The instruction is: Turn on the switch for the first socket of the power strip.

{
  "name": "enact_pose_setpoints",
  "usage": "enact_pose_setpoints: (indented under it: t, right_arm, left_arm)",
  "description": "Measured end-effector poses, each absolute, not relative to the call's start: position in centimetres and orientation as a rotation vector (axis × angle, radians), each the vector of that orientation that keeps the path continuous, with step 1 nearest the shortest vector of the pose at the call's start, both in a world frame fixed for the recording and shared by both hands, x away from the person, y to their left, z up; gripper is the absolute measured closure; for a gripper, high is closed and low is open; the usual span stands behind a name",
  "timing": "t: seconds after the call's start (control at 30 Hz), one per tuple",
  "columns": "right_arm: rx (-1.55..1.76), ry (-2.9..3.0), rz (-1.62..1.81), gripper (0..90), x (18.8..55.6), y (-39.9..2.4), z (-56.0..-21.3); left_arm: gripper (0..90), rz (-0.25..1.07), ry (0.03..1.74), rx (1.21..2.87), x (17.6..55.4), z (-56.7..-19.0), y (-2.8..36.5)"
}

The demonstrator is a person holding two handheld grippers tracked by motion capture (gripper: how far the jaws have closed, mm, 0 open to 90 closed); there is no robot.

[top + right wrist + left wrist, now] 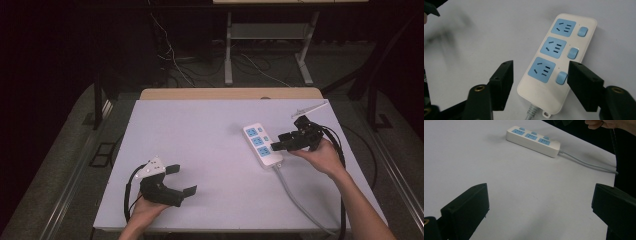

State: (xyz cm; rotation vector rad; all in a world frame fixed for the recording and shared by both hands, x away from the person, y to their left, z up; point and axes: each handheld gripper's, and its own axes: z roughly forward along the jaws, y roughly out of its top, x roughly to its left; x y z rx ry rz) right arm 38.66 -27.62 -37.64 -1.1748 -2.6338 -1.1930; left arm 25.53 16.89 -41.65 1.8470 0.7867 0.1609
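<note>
Dark floor and a tangle of cables point(172, 60) surround a white-topped table point(200, 150), beyond which the grey legs of a metal stand point(229, 55) rise from the gloom; a thin pale strip point(310, 108), too small to identify, lies near the far right corner. On the right half of the table rests a white power strip point(262, 144) with three blue sockets and three small blue switches point(573, 53) along one side, its grey cord point(300, 200) running off toward the near edge. Nothing else lies on the surface between the two hands. The right gripper point(278, 145), held in a hand reaching in from the lower right with the forearm angled across the table edge, points left over the strip's cord end; in the right gripper view point(540, 80) its black jaws stand partly apart, one on either side of the strip's near end beside the lowest socket, apparently not yet pressing on the casing, though contact on the switch side is hard to judge. The left gripper point(182, 179) sits low near the front left of the table, well apart from the strip, gripped from below by a hand coming in at the bottom edge, its grey three-cornered plate point(154, 167) tilted upward. Its jaws are spread wide with nothing between them, and the left gripper view point(540, 207) looks across bare tabletop to the strip point(533, 140) lying farther off.
</note>
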Motion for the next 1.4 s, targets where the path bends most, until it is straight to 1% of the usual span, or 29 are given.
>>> enact_pose_setpoints:
  t: [0.17, 0.27, 0.7, 0.83, 0.87, 0.9, 1.0, 1.1, 1.4]
  right_arm:
    - [-1.189, -2.629, -1.185, 52.9, 39.1, -27.5, -38.0]
    - [-1.192, -2.634, -1.182, 57.9, 39.3, -27.5, -38.2]
    - [-1.189, -2.633, -1.171, 75.1, 40.1, -27.3, -39.0]
    - [-1.195, -2.638, -1.158, 79.7, 40.4, -27.3, -39.4]
    - [-1.195, -2.638, -1.158, 79.7, 40.4, -27.3, -39.4]
    - [-1.196, -2.635, -1.151, 82.6, 40.5, -27.4, -39.5]
    - [-1.181, -2.644, -1.142, 86.3, 40.7, -27.5, -39.7]
    - [-1.177, -2.642, -1.137, 89.2, 40.9, -27.5, -40.0]
    - [-1.189, -2.628, -1.134, 89.3, 41.4, -27.6, -40.7]
  left_arm:
    - [0.0, 0.163, 0.788, 1.845, 25.5, -41.6, 17.0]
    - [0.0, 0.163, 0.787, 1.846, 25.6, -41.6, 17.0]
    - [0.1, 0.164, 0.79, 1.844, 25.6, -41.6, 17.1]
    - [0.1, 0.164, 0.789, 1.844, 25.6, -41.6, 17.1]
    - [0.1, 0.164, 0.789, 1.844, 25.6, -41.6, 17.1]
    - [0.1, 0.164, 0.789, 1.846, 25.6, -41.6, 17.1]
    - [0.1, 0.165, 0.789, 1.849, 25.7, -41.7, 17.1]
    - [0.1, 0.168, 0.791, 1.848, 25.7, -41.6, 17.2]
    - [0.1, 0.168, 0.794, 1.85, 25.7, -41.7, 17.2]
